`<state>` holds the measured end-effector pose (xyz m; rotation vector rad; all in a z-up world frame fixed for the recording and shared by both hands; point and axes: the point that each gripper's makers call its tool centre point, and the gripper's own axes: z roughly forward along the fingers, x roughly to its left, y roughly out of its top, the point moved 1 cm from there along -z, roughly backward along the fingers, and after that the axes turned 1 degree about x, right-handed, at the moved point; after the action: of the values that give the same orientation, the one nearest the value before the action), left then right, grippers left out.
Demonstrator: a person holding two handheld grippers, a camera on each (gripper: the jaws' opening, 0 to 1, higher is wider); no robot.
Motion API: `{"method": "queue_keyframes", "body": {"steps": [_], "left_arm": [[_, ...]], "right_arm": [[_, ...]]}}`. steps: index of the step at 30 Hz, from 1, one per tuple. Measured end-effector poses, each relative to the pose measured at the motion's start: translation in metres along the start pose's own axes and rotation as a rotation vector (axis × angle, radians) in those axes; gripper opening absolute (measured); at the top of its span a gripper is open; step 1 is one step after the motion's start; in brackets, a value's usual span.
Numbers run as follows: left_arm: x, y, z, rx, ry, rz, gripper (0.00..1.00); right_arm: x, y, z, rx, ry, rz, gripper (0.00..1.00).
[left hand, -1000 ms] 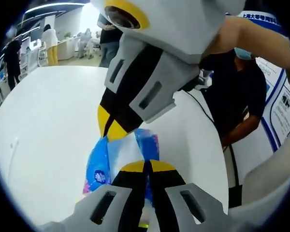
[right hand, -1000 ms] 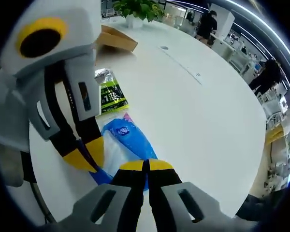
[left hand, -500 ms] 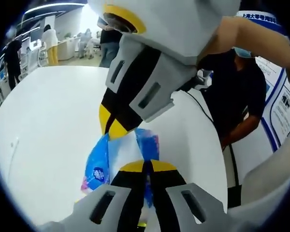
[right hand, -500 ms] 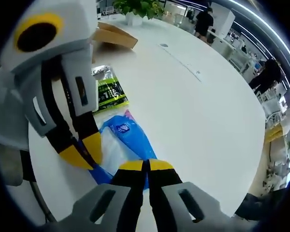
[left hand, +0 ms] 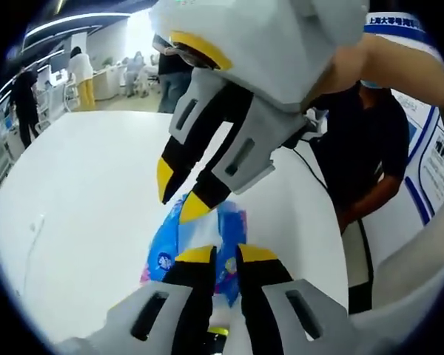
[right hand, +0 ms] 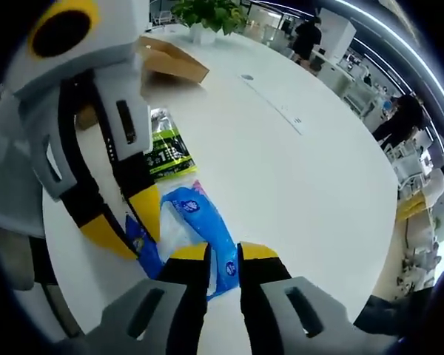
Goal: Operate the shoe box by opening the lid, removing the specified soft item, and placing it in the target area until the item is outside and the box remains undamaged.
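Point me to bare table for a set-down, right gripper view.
Bare white table runs from the blue tissue pack out to the far edge. Crowded near side: both grippers over the pack, with the green packet and cardboard box beyond.

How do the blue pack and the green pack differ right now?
The blue pack lies between both grippers' jaws, left gripper and right gripper; the green pack lies farther off, with no jaws around it. The blue pack is blue and white with a pink edge; the green pack is green and black with a silvery top. The blue pack looks soft and crumpled, the green one flatter. Both rest on the white table.
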<state>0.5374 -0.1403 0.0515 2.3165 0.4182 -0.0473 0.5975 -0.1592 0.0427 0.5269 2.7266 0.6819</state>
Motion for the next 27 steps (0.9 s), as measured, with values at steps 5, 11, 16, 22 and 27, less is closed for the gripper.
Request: {"method": "queue_keyframes", "body": {"steps": [5, 11, 16, 22, 27], "left_arm": [[0.000, -0.005, -0.017, 0.013, 0.025, -0.010, 0.21], [0.004, -0.011, -0.046, -0.012, 0.063, -0.049, 0.28], [0.007, -0.017, -0.075, -0.052, 0.098, -0.081, 0.34], [0.010, -0.035, -0.108, -0.056, 0.137, -0.099, 0.37], [0.010, -0.052, -0.135, -0.071, 0.167, -0.126, 0.42]], "right_arm": [[0.005, 0.012, -0.008, -0.023, -0.014, 0.031, 0.19], [0.015, 0.029, -0.019, -0.047, -0.034, 0.074, 0.29], [0.026, 0.045, -0.026, -0.072, -0.037, 0.084, 0.31], [0.040, 0.066, -0.030, -0.100, -0.032, 0.100, 0.36], [0.059, 0.087, -0.031, -0.127, -0.014, 0.128, 0.41]]}}
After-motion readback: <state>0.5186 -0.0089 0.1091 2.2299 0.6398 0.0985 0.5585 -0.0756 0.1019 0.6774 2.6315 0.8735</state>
